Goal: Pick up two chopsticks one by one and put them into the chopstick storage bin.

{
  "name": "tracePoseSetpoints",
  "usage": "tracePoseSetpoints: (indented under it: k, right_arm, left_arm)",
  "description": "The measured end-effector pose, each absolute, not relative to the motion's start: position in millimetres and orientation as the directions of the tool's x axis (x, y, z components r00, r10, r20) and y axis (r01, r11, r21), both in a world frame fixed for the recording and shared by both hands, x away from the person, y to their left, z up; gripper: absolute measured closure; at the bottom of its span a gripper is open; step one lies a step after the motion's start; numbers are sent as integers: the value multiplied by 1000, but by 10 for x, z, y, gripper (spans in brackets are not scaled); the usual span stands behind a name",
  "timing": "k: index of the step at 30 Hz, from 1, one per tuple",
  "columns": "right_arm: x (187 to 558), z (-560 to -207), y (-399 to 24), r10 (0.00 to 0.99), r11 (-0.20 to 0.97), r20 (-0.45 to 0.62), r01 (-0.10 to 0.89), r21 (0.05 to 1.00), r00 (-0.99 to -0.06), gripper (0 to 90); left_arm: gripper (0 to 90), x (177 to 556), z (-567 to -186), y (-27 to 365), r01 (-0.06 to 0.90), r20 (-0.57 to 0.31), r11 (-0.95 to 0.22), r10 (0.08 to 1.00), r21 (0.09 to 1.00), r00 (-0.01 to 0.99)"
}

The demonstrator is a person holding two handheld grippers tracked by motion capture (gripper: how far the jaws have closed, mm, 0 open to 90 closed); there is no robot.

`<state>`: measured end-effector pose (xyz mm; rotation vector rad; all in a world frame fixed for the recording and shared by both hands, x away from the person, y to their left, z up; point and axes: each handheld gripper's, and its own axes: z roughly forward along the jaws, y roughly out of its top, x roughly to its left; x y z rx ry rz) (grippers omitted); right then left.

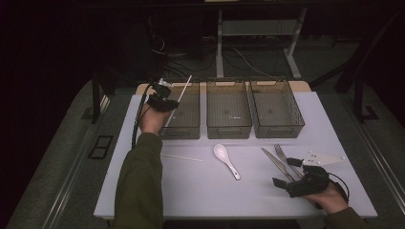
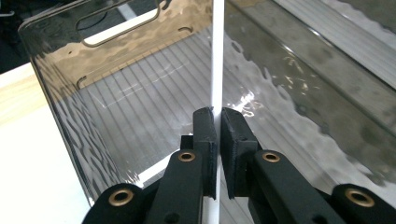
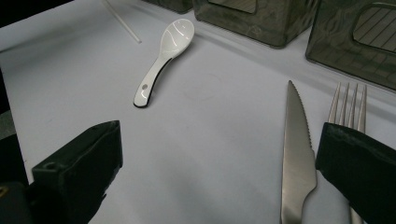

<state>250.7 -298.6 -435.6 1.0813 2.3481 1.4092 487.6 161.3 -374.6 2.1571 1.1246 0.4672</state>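
— Nearest the lens: right gripper (image 1: 286,173), low over the white table (image 1: 200,191), jaws spread wide with nothing between them. Knife (image 3: 297,158) and fork (image 3: 348,105) lying side by side just ahead, the knife inside the gap of the jaws in the right gripper view, untouched by the pads.

— And the left gripper (image 2: 218,140)?

— Clamped tight on a thin white chopstick (image 2: 216,60), pinched between both pads. Held above the leftmost bin (image 1: 184,114), with the stick slanting up and away over the bin's far rim in the high view.

— Inside the bin or outside it?

— Seen along the jaws, stick running over the ribbed floor of that clear bin (image 2: 140,102). Touching the floor or not: cannot tell.

— Elsewhere on the table?

— Second white chopstick (image 1: 181,157) lying flat in front of the left bin. White spoon (image 1: 226,160) near the middle, bowl toward the bins. Middle bin (image 1: 228,112) and right bin (image 1: 277,110) standing in a row with the first, close together.
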Motion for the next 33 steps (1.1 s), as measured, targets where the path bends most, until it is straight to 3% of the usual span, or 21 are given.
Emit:
tracePoseSetpoints:
  k: [6,17,26,33]
  right_arm:
    - [2503,-4350,-2994,674,276,194,486,829,-713,8]
    - [2499,-4342,-3003,673,273,192,481,833,-715,8]
    - [2498,-4341,-3001,676,276,187,480,833,-713,8]
    - [2495,-4339,-3001,679,274,187,482,832,-710,8]
  left_arm:
    - [834,4930,-3839,1567,632,8,-402,848,663,531]
    - [770,4886,-3742,1531,589,20,-418,826,692,563]
    - [528,4591,-3487,1622,519,-39,-452,726,725,686]
    - [454,4164,-3337,1785,472,-74,-425,678,772,732]
